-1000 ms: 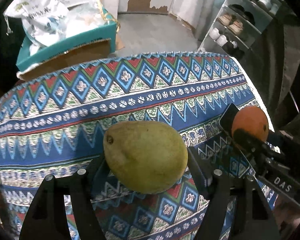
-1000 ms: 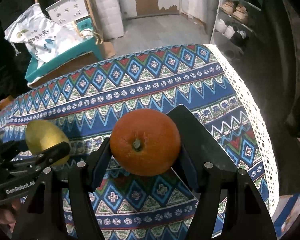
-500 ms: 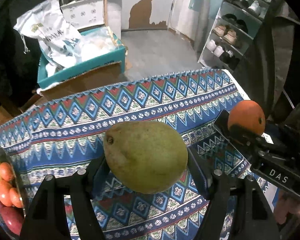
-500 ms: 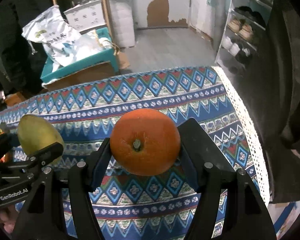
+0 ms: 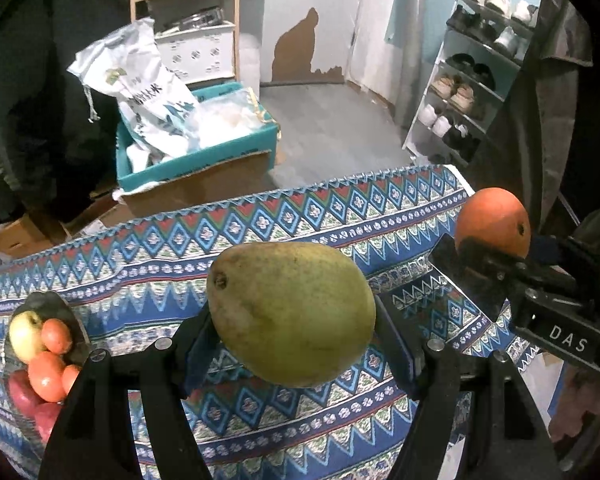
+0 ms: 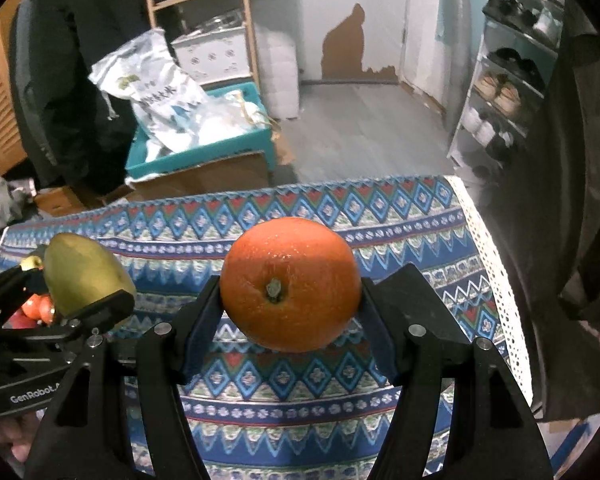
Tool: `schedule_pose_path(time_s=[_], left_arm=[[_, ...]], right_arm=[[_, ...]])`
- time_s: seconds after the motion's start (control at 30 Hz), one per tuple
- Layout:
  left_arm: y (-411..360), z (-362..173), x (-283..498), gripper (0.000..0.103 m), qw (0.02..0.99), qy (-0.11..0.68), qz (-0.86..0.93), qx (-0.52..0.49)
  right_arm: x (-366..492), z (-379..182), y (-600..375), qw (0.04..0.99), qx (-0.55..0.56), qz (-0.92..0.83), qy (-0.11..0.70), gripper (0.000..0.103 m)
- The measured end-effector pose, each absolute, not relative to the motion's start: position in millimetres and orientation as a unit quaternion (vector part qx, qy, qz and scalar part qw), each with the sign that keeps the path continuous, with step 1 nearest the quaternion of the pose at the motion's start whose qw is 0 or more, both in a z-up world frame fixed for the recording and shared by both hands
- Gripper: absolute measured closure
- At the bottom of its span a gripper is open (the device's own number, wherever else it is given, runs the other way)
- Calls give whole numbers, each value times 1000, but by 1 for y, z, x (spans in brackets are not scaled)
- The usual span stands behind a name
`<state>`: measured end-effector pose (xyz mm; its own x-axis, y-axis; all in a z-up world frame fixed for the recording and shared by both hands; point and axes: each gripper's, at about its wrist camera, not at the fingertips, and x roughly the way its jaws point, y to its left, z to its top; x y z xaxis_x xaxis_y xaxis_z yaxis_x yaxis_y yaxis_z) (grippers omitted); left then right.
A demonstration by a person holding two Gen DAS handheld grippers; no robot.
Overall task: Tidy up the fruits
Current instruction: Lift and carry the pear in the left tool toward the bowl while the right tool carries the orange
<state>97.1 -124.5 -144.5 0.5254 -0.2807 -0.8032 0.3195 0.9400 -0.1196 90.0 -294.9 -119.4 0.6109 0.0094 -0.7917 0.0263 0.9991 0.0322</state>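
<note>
- The surface (image 5: 148, 248) with its blue patterned cloth takes up most of both views, and both fruits in hand hang in the air above it, not touching it.
- The bowl of fruit (image 5: 66, 312) sits at the left edge of the surface, already holding an apple and some orange and red fruit. It's off to the left of both claws, and the left hand is clearly the nearer one, so my guess is the pear goes in first.
- The left claw (image 5: 292, 316) is clamped on a green pear (image 5: 292, 312), with the pads pressing its two ends. Long axis lies crosswise between the jaws, blossom end pointing left toward the bowl.
- The right claw (image 6: 290, 286) is closed on an orange (image 6: 290, 284), gripped at its sides, stem scar facing the camera. It's round, so no real axis to worry about.
</note>
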Motion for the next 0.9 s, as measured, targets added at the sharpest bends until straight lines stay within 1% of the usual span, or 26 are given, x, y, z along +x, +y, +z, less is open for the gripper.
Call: schedule_pose_path(time_s=[0.6,0.9], left_arm=[[-56,-93,63,29,901,409,-142,7],[-20,-90,53,29,905,408,-120,-10]], right_arm=[[82,-76,-228,912,-3,59,406,36],[85,-69,-192,911,-10,97,400,36]])
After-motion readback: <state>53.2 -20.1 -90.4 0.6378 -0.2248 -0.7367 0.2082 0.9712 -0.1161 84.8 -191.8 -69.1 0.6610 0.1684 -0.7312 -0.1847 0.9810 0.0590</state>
